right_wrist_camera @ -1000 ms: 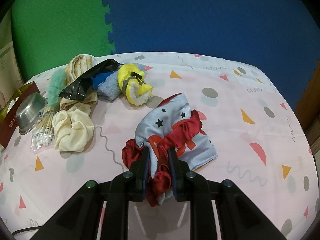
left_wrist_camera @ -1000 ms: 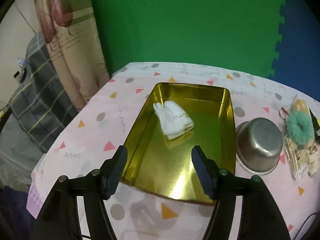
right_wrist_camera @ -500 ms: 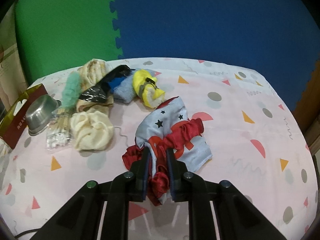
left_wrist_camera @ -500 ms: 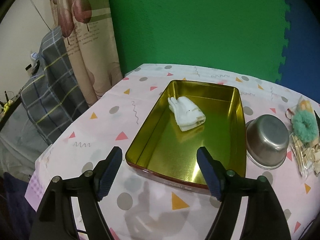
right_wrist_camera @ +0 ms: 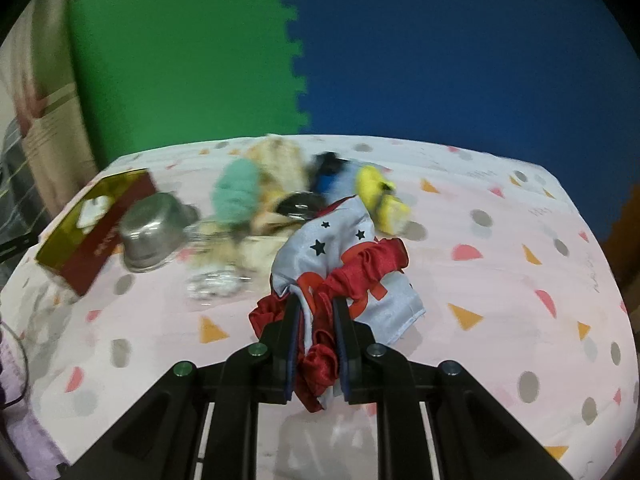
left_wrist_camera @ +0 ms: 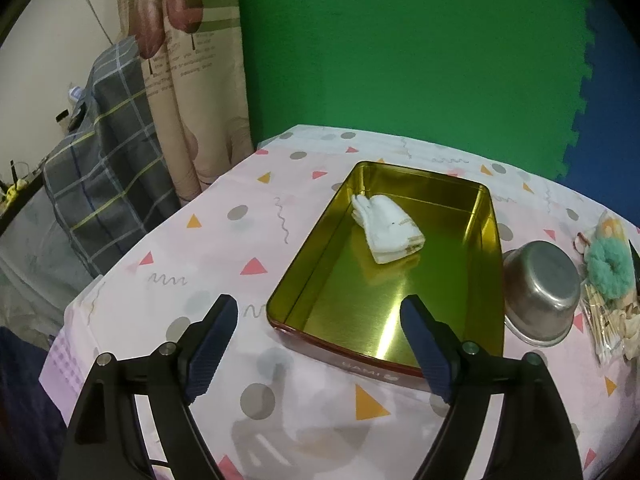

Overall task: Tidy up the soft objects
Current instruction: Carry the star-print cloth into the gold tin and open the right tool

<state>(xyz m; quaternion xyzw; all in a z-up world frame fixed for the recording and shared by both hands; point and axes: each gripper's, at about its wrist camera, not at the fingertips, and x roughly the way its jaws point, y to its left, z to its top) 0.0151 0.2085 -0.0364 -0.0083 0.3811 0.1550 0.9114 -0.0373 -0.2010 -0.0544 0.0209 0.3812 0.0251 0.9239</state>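
While left gripper [left_wrist_camera: 320, 316] gapes, right gripper [right_wrist_camera: 316, 312] pinching cloth [right_wrist_camera: 344, 264]

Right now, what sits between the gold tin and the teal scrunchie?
The steel bowl, upside down on the tablecloth, close beside the gold tin, with the teal scrunchie on its far side. Clearest in the left wrist view; the right wrist view is blurred.
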